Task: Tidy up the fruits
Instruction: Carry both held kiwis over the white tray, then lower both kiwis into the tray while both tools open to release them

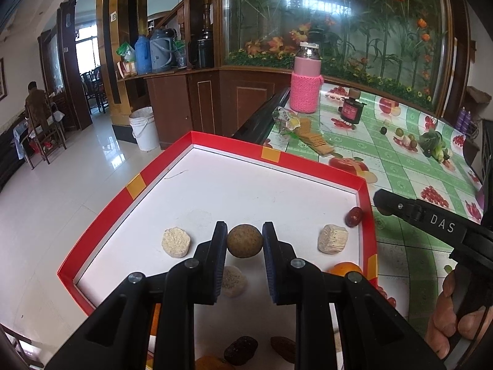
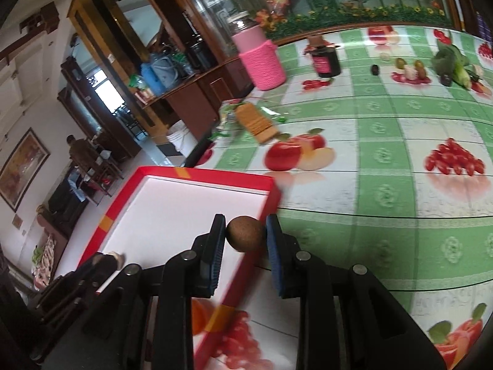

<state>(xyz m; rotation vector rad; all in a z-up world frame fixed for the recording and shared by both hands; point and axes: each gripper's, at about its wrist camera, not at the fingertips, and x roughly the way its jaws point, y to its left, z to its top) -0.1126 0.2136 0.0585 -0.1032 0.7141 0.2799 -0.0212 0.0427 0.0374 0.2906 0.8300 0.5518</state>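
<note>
A round brown fruit (image 1: 245, 240) is clamped between the fingers of the left gripper (image 1: 245, 231) above the white floor of the red-rimmed tray (image 1: 277, 154). A second brown ball (image 2: 245, 233) is gripped by the right gripper (image 2: 245, 226) over the tray's right rim. Pale round pieces (image 1: 176, 242) and a red date (image 1: 353, 216) are seen lying in the tray. An orange (image 1: 344, 268) is partly hidden by the left gripper. The tray is set on a fruit-patterned tablecloth (image 2: 385, 160).
</note>
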